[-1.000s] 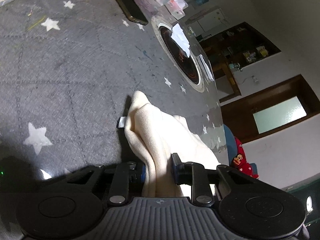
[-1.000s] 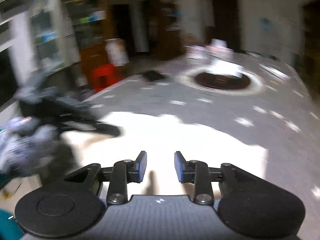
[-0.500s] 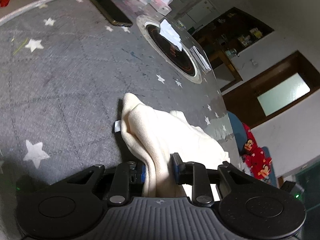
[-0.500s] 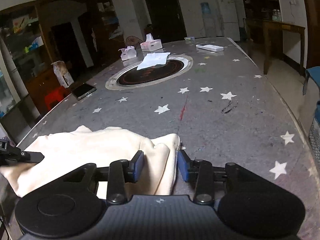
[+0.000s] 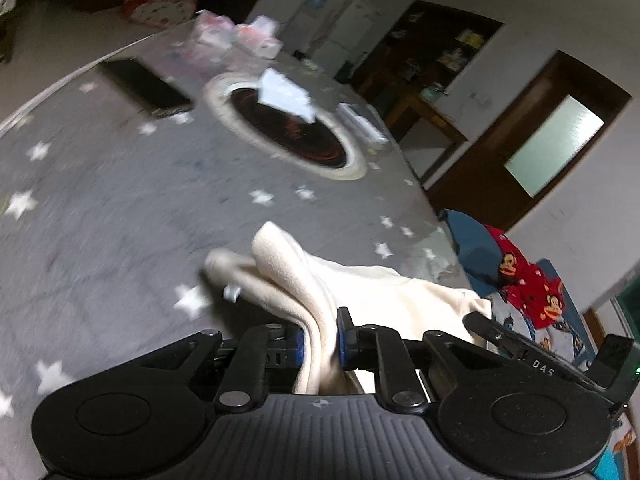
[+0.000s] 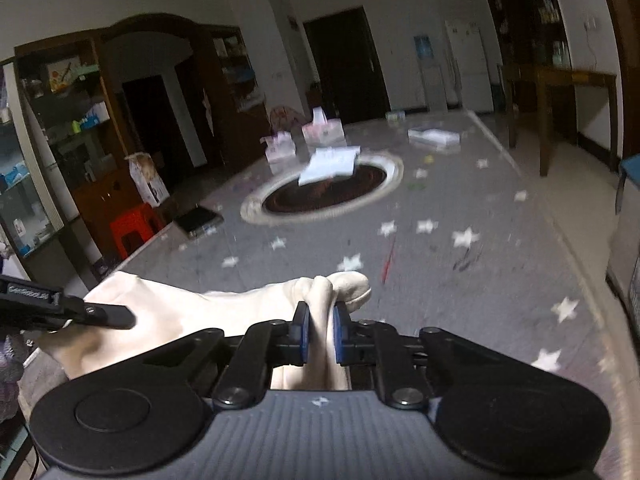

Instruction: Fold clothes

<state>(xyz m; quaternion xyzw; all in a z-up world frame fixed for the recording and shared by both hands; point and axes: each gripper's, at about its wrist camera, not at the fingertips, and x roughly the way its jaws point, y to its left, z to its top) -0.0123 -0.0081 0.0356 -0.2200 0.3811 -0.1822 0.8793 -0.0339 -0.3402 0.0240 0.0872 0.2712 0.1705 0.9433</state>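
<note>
A cream garment (image 5: 360, 288) is stretched between my two grippers above the grey star-patterned table (image 5: 100, 216). My left gripper (image 5: 320, 334) is shut on one bunched edge of it. My right gripper (image 6: 319, 330) is shut on the other bunched edge (image 6: 320, 292). The cloth (image 6: 192, 312) sags between them. The right gripper's finger shows at the right of the left wrist view (image 5: 500, 338), and the left gripper's finger at the left of the right wrist view (image 6: 80, 314). The views are blurred by motion.
A round dark inset (image 6: 324, 190) with white paper (image 6: 330, 164) on it lies mid-table. A phone (image 6: 200, 220) lies at the left, tissue packs (image 6: 304, 138) and a white box (image 6: 434, 136) at the far end. A chair with red cloth (image 5: 520, 276) stands beside the table.
My right gripper has shut on the garment's edge and lifted it. My left gripper has lifted its edge too, and both views have tilted up toward the far end of the table.
</note>
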